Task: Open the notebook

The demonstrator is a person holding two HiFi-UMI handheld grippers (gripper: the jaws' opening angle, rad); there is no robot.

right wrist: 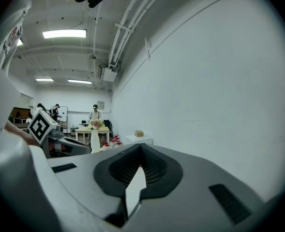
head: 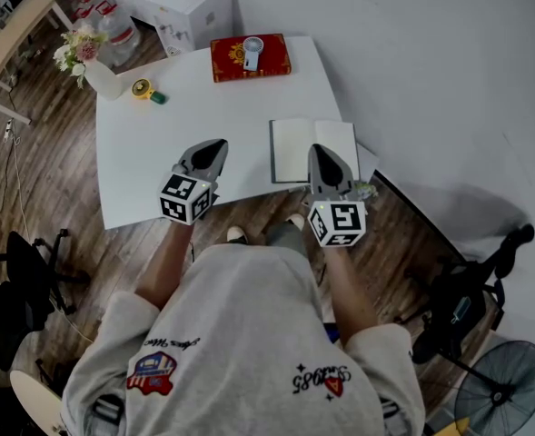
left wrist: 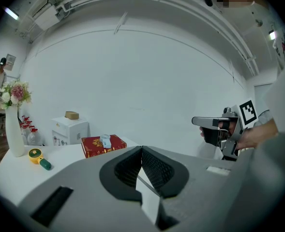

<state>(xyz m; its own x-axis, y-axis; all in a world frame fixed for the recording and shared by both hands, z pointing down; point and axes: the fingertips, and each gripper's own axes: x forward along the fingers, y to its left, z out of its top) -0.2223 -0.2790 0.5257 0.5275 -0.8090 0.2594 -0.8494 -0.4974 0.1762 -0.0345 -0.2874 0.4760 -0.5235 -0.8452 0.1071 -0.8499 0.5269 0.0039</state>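
The notebook (head: pixel 290 149) lies open near the front right edge of the white table (head: pixel 158 153), showing two blank white pages. My right gripper (head: pixel 316 150) hovers over its middle fold, jaws shut with nothing between them; in the right gripper view its tips (right wrist: pixel 141 147) meet in front of a white wall. My left gripper (head: pixel 218 143) is held over bare table to the left of the notebook, also shut and empty, its tips (left wrist: pixel 142 149) touching. The left gripper view shows the right gripper (left wrist: pixel 200 121) from the side, and the notebook is hidden there.
A red book (head: pixel 250 57) with a small white fan on it lies at the table's far edge. A vase of flowers (head: pixel 90 57) and a yellow tape measure (head: pixel 142 89) sit at the far left corner. Behind stand a white box (head: pixel 194 12) and bottles (head: pixel 117 27). A floor fan (head: pixel 503 384) stands at the lower right.
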